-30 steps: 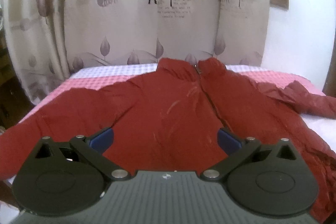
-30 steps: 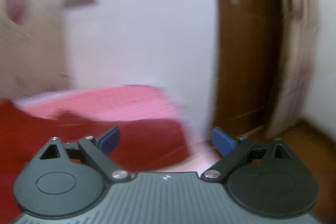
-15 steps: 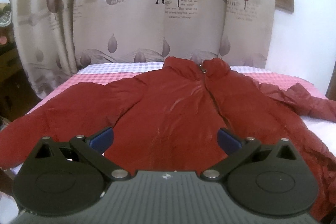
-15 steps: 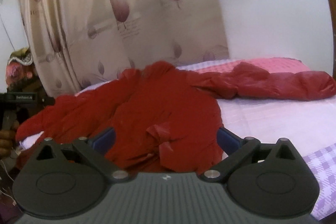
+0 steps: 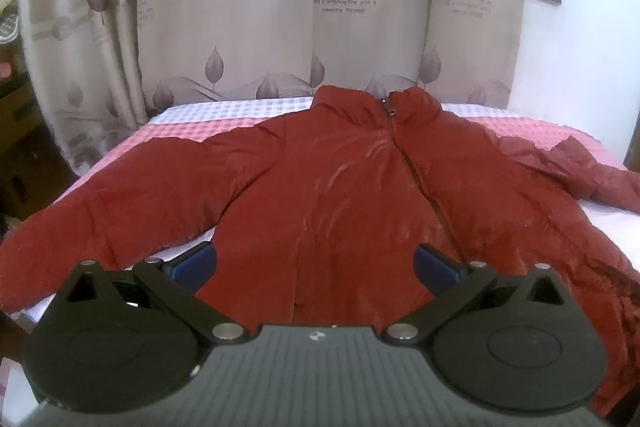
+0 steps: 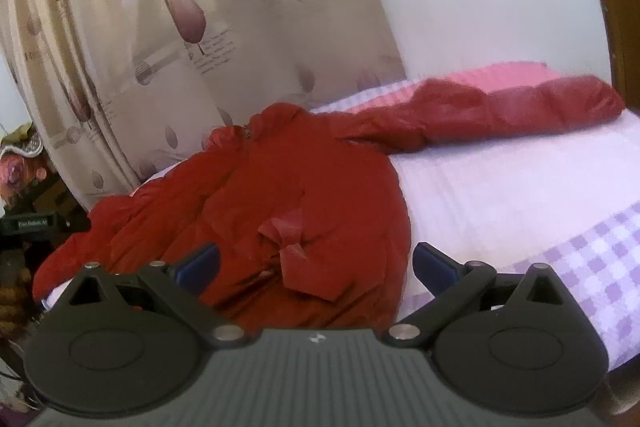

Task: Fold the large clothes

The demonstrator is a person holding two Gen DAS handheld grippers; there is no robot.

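with the red puffer jacket (image 5: 340, 195) spread front-up on the bed (image 6: 520, 187), our left gripper (image 5: 316, 263) and right gripper (image 6: 316, 261) both gape empty, so we should pinch one sleeve's (image 6: 500, 107) cuff and fold it squarely across the chest.

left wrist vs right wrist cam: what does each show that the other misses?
Left wrist only: the red puffer jacket's zipped front seen head-on, and its spread sleeve on the camera's left.

Right wrist only: the jacket's other sleeve stretched across the bed, the purple checked blanket, and dark clutter beside the bed.

Both: the red puffer jacket, the leaf-print curtain, and an open claw with nothing between its blue pads.
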